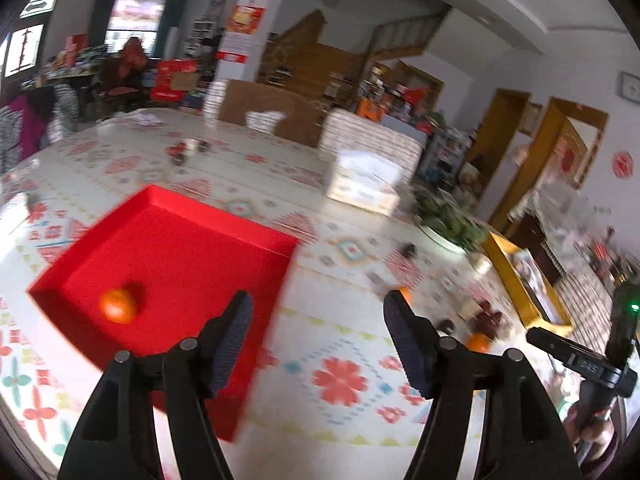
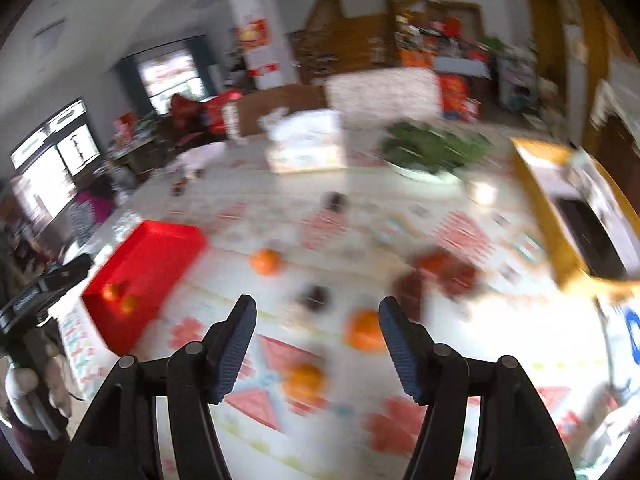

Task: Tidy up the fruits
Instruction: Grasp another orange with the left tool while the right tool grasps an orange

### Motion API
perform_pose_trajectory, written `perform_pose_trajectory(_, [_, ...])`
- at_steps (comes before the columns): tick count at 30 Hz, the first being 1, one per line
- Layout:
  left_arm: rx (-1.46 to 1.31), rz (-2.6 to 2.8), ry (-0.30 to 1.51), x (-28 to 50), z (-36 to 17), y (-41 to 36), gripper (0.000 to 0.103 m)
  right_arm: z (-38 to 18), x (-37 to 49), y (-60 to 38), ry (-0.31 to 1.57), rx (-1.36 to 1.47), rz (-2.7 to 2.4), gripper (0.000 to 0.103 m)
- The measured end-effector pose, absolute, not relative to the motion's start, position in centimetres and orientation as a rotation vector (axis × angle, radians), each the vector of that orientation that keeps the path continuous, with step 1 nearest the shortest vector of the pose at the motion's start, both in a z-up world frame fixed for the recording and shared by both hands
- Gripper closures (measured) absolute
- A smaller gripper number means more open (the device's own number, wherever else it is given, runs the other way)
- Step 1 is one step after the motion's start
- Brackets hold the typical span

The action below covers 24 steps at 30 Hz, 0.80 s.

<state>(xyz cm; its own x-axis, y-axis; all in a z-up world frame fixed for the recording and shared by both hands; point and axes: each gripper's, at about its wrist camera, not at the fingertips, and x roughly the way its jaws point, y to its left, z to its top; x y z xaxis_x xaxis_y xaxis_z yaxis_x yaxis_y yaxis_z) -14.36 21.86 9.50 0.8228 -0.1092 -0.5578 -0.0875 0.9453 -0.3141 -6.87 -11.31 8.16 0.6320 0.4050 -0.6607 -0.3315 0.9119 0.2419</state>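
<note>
A red tray (image 1: 168, 256) lies on the patterned tablecloth with an orange (image 1: 118, 305) inside it. My left gripper (image 1: 319, 308) hangs open over the tray's right edge with nothing between its fingers. Past its right finger two more oranges (image 1: 478, 342) lie beside dark red fruits (image 1: 486, 318). In the blurred right wrist view my right gripper (image 2: 318, 312) is open and empty above the cloth. Three oranges lie loose there: one far (image 2: 266, 261), one by the right finger (image 2: 365, 330), one below the jaws (image 2: 304, 380). The red tray (image 2: 148, 260) sits to the left, holding two orange blurs (image 2: 118, 298).
A tissue box (image 1: 362, 180), a plate of greens (image 1: 444, 220) and a yellow box (image 1: 524, 280) stand toward the table's far and right sides. Dark red fruits (image 2: 444, 270) and small dark items (image 2: 314, 298) dot the cloth. A hand (image 2: 24, 384) shows at the left edge.
</note>
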Motion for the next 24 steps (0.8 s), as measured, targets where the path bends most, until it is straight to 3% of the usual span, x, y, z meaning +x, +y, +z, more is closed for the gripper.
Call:
perform_pose_trajectory(6, [-0.305,-0.117,0.683,-12.9,8.0,17.4,0.036,5.5,-6.4,-15.0,0.858,0.149,0.389,0.034])
perform_pose_trajectory(20, [-0.145,-0.332,0.781,-11.4,4.9,9.7,0.036,1.7,-2.4,-9.5,0.939,0.094,0.42,0.036])
perform_pose_trajectory(24, [-0.136,-0.379,0.834,-10.5,3.3,7.9,0.036,0.5,-1.5,-9.9,0.979,0.12,0.403,0.045])
